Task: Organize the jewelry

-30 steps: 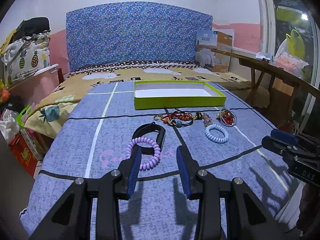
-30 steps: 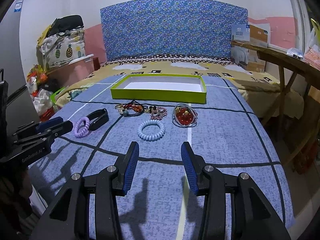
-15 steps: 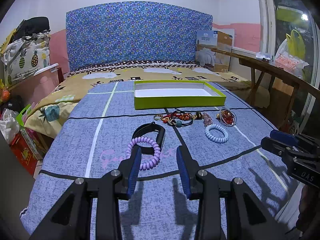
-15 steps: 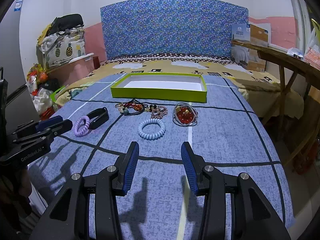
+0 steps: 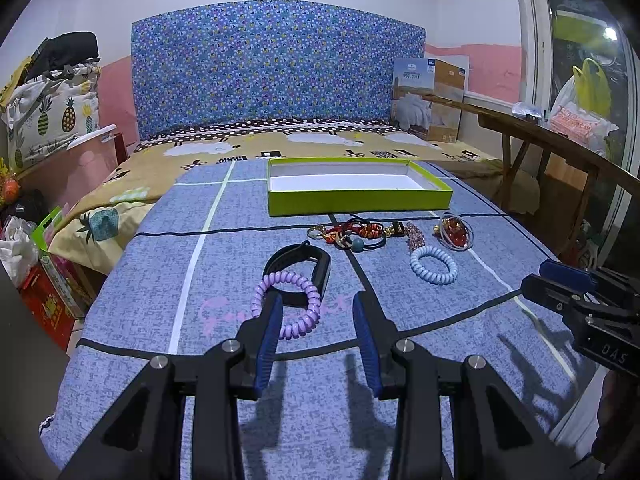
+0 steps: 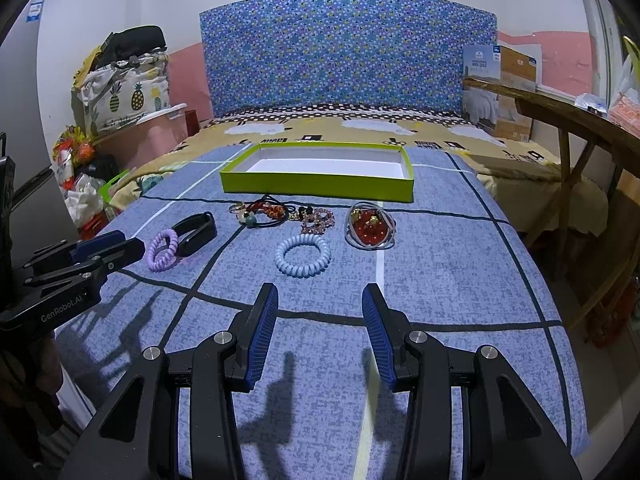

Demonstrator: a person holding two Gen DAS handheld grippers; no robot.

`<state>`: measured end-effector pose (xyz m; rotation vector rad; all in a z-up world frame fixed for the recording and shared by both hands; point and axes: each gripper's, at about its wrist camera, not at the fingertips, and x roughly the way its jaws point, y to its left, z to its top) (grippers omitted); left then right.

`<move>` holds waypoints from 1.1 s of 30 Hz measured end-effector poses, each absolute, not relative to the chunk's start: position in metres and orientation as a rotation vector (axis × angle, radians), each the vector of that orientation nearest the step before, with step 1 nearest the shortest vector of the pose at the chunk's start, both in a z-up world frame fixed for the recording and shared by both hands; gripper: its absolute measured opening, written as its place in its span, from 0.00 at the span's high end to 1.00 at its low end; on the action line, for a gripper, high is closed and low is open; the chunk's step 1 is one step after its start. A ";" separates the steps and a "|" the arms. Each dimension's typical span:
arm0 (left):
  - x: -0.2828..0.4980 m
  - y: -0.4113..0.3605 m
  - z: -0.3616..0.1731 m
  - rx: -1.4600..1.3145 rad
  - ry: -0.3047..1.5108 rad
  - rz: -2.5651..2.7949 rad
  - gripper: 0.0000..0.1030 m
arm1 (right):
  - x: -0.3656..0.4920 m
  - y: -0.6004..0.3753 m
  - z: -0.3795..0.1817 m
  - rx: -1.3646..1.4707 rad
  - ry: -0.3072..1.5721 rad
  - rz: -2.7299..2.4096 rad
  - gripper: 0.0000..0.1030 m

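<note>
Two grippers up, both w/ jaws spread and nothing between them. Your left gripper [image 5: 316, 312] hovers low over the blue bedspread [image 5: 160, 280], its left fingertip [image 5: 274, 304] overlapping the purple coil band [image 5: 286, 306] in view; contact can't be confirmed. Your right gripper [image 6: 318, 300] sits near the front edge, apart from all pieces.

L to R on the spread:
- purple coil band, lying against the black wristband [image 5: 298, 270], which is just behind it
- tangle of red/black cords w/ a teal bead [image 5: 352, 236], center, just in front of the box
- pink bead bracelet [image 6: 318, 218], touching the tangle's right end
- light blue coil band [image 6: 303, 256], in front of the pink beads, nearest your right gripper
- red bead cluster inside clear loops [image 6: 370, 226], farthest right

Green box [image 6: 316, 188] w/ white interior sits behind the whole row, nothing in it. All jewelry is outside the box.

Bg: blue patterned headboard [image 6: 344, 52], pineapple-print bag [image 6: 124, 96] on the left, wooden table [image 6: 576, 120] on the right.
</note>
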<state>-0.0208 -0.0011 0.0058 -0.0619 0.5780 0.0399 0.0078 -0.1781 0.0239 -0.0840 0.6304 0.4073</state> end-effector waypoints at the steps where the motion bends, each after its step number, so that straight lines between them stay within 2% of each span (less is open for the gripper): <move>1: -0.021 -0.001 0.006 -0.062 0.579 0.040 0.63 | 0.008 -0.178 0.024 -0.085 0.630 0.407 0.57; 33: -0.002 0.007 0.005 -0.071 0.613 0.038 0.63 | 0.017 -0.178 0.019 -0.085 0.648 0.408 0.57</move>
